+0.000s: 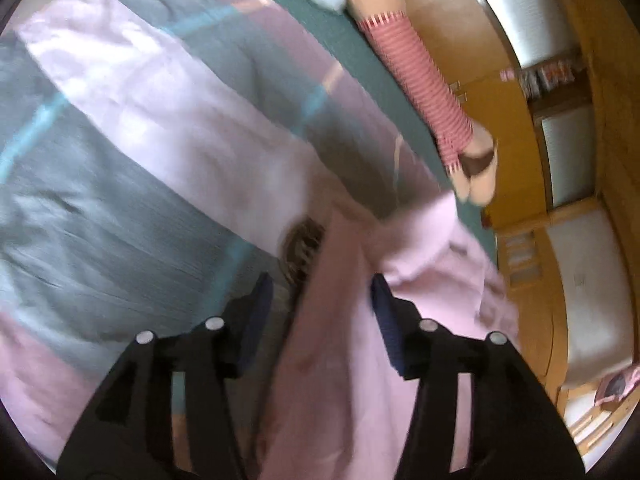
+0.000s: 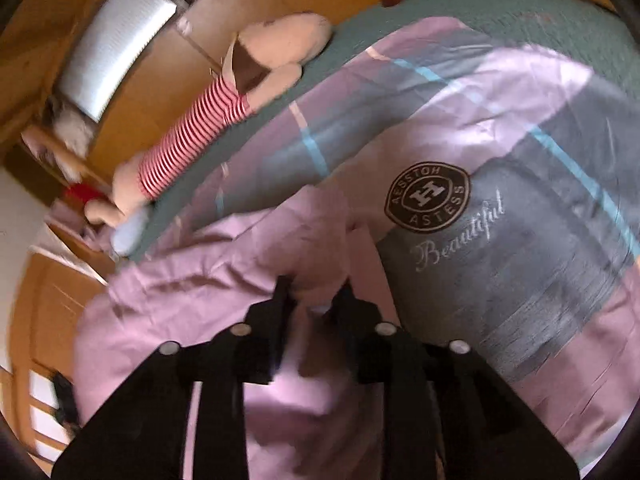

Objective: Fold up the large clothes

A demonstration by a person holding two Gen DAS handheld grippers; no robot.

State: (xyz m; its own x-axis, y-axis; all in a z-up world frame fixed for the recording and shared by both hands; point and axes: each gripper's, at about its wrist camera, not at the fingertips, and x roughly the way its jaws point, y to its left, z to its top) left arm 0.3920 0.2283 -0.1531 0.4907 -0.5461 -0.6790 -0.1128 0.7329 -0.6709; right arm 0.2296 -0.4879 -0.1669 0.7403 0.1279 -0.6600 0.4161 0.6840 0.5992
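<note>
Left wrist view: my left hand-held gripper [image 1: 320, 300] is spread wide. The pink garment [image 1: 360, 320] runs up between its two fingers and touches the inner face of the one on the right side of the frame; I can't see any pinch on the cloth. Garment spills out past the fingertips toward the bed edge, bunched and creased. Frame is motion-blurred.

Under it is the quilt [image 1: 140, 120], pink and grey blocks with thin blue stripes, lying on a green bedspread [image 1: 320, 24]. A stuffed toy [image 1: 420, 80] in a red-and-white striped sleeve lies along the bed edge, next to wooden furniture [image 1: 512, 120].

Right wrist view: my right hand-held gripper [image 2: 312, 292] has its fingers close together with a fold of the pink garment [image 2: 200, 280] bunched between the tips. Looks like a pinch on the cloth, tips partly buried in it. Rest of the garment lies crumpled to the left of the fingers and under them, on top of the quilt [image 2: 520, 160].

Quilt shows a round dark badge [image 2: 427, 197] and the script word "Beautiful" just below it, to the right of the garment. Stuffed toy [image 2: 192, 136] lies on the green bedspread [image 2: 500, 4] along the far side, wooden furniture [image 2: 160, 80] behind it.
</note>
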